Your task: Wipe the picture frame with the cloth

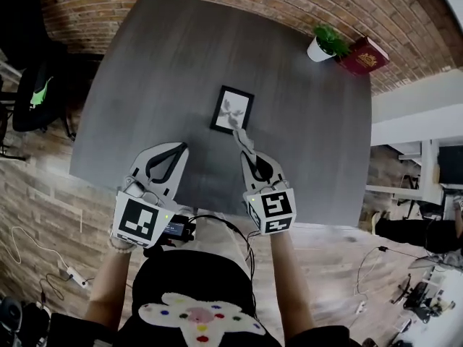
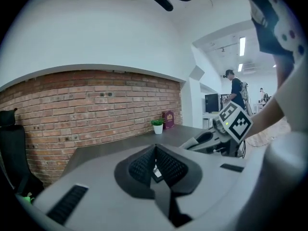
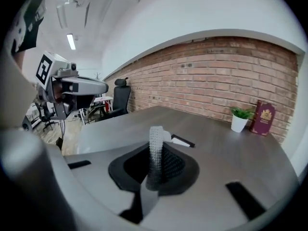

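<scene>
From the head view, the picture frame [image 1: 232, 110] lies flat in the middle of the gray table [image 1: 145, 85]. The right gripper [image 1: 247, 156] pinches a cloth [image 1: 240, 136]. The cloth's tip is at the frame's near corner, but I cannot tell if they touch. The left gripper [image 1: 181, 149] is beside it.

In the left gripper view, the jaws are squeezed together with nothing in them.

In the right gripper view, the cloth sticks up from the tight jaws. The frame lies just behind it.
</scene>
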`<move>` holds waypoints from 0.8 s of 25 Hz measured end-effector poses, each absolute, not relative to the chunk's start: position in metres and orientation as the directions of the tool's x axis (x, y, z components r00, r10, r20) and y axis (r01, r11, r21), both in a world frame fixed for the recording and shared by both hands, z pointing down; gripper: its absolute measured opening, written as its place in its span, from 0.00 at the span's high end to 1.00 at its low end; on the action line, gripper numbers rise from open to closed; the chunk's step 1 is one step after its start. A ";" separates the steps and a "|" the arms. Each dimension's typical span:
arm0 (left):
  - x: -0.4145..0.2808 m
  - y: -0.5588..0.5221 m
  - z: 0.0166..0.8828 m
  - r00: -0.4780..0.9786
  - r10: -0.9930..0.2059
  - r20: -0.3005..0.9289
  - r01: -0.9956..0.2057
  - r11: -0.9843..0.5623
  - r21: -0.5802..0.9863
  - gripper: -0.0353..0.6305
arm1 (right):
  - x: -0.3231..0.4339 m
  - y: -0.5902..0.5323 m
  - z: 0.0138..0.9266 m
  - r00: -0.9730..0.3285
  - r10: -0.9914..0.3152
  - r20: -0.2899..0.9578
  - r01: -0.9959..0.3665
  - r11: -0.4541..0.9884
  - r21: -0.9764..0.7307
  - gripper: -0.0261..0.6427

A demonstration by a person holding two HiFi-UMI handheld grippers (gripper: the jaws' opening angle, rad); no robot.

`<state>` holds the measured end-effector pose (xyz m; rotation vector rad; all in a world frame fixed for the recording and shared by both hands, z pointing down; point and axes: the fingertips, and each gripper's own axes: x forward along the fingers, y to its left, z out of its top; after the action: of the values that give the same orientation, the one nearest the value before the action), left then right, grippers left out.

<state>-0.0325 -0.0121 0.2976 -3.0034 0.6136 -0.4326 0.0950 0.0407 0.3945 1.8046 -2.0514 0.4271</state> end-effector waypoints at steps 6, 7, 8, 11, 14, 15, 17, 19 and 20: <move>-0.032 -0.003 0.281 0.900 -0.365 0.237 -0.341 -0.930 -0.139 0.93 | 0.104 0.071 0.358 -0.023 -0.920 0.391 -1.000 0.025 0.001 0.92; -0.034 -0.002 0.280 0.901 -0.364 0.236 -0.339 -0.930 -0.142 0.93 | 0.103 0.076 0.355 -0.015 -0.922 0.386 -1.000 0.015 -0.004 0.92; -0.036 0.000 0.279 0.901 -0.365 0.236 -0.339 -0.930 -0.144 0.93 | 0.101 0.080 0.352 -0.011 -0.924 0.382 -1.000 0.008 -0.008 0.92; -0.038 0.002 0.277 0.899 -0.371 0.234 -0.347 -0.928 -0.139 0.93 | 0.098 0.091 0.343 -0.008 -0.927 0.376 -1.000 0.002 -0.016 0.92; -0.038 0.002 0.278 0.898 -0.374 0.234 -0.353 -0.927 -0.125 0.93 | 0.097 0.098 0.339 -0.005 -0.929 0.371 -1.000 -0.005 -0.025 0.92; -0.038 0.003 0.280 0.897 -0.372 0.238 -0.350 -0.928 -0.127 0.93 | 0.096 0.100 0.337 -0.003 -0.930 0.368 -1.000 -0.008 -0.030 0.92; -0.038 0.004 0.282 0.897 -0.368 0.245 -0.346 -0.929 -0.129 0.93 | 0.094 0.102 0.335 0.000 -0.933 0.361 -0.999 -0.013 -0.033 0.92; -0.038 0.005 0.283 0.897 -0.368 0.246 -0.347 -0.929 -0.124 0.93 | 0.093 0.102 0.333 0.004 -0.934 0.358 -1.000 -0.015 -0.028 0.92; -0.037 0.006 0.283 0.897 -0.367 0.247 -0.347 -0.930 -0.123 0.93 | 0.093 0.102 0.332 0.005 -0.934 0.357 -1.000 -0.016 -0.026 0.92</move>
<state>-0.0373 0.0058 0.2830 -2.9859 0.5632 -0.4105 0.0926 0.1015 0.3321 2.0447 -2.0229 0.4048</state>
